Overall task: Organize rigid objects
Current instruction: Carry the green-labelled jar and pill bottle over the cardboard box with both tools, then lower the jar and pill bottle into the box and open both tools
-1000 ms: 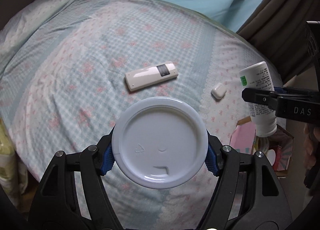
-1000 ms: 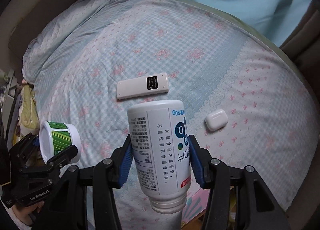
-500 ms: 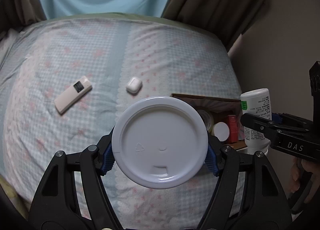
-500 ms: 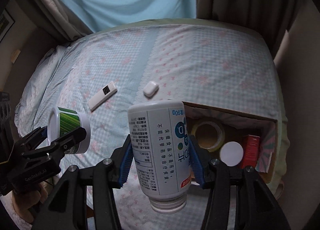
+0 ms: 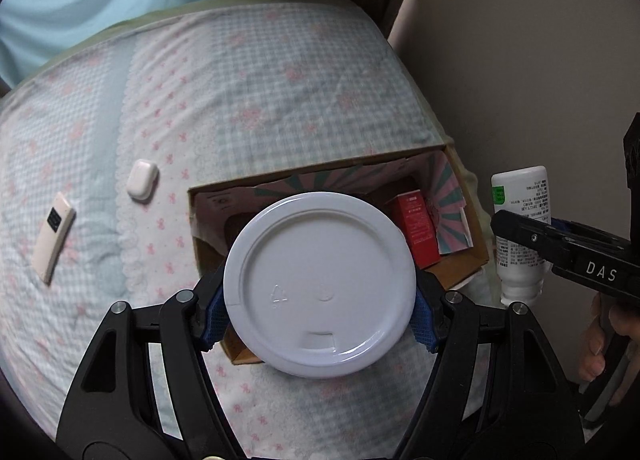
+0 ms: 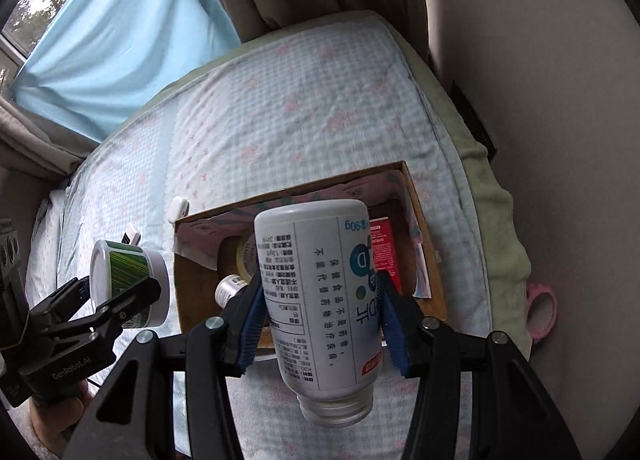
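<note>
Now that both hands have swung over the cardboard box (image 5: 460, 272), left jaws clamp the tub (image 5: 320, 292), right jaws the bottle (image 6: 320, 300), ready for dropping in.

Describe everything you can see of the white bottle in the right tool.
The white bottle is plastic-looking, cylindrical, with a label of printed text, blue circles and a red band. It has no cap: its threaded neck points toward the camera, its closed base toward the cardboard box on the bed. The right tool clamps its sides between blue pads; nothing else touches it.

wrist views angled down, sharing box (image 5: 460, 264)
</note>
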Demonstrator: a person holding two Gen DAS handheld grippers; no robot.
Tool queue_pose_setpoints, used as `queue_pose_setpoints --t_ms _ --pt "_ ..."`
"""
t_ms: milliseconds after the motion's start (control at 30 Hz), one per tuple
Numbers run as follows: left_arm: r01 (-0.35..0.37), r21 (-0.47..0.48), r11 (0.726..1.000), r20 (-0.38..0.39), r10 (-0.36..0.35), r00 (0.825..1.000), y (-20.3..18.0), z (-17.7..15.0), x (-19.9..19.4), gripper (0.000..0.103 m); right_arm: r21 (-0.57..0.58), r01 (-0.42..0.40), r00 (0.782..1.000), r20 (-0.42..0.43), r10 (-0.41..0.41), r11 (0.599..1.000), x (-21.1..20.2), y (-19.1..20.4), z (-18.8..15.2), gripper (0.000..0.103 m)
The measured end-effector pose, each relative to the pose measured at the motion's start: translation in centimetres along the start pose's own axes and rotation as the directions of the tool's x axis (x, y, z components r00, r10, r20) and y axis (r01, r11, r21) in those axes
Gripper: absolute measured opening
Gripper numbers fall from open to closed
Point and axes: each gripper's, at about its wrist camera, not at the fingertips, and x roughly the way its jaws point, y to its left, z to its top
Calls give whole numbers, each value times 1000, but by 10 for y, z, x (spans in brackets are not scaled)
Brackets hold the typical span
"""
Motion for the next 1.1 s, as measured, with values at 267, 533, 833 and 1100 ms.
queue_pose_setpoints --t_ms 267,533,833,1100 --pt "-36 2 999 -81 36 996 0 20 89 68 91 -81 994 -59 87 993 61 -27 -1 48" --pt "-66 38 997 -160 71 985 2 16 132 68 184 -159 981 -84 177 970 102 -42 -3 48" --pt "-62 138 989 -146 82 986 -10 11 110 103 247 -226 972 -4 235 942 89 -56 4 103" --pt "-75 123 990 -137 92 986 -7 3 83 103 265 -180 983 25 180 947 76 -65 -10 103"
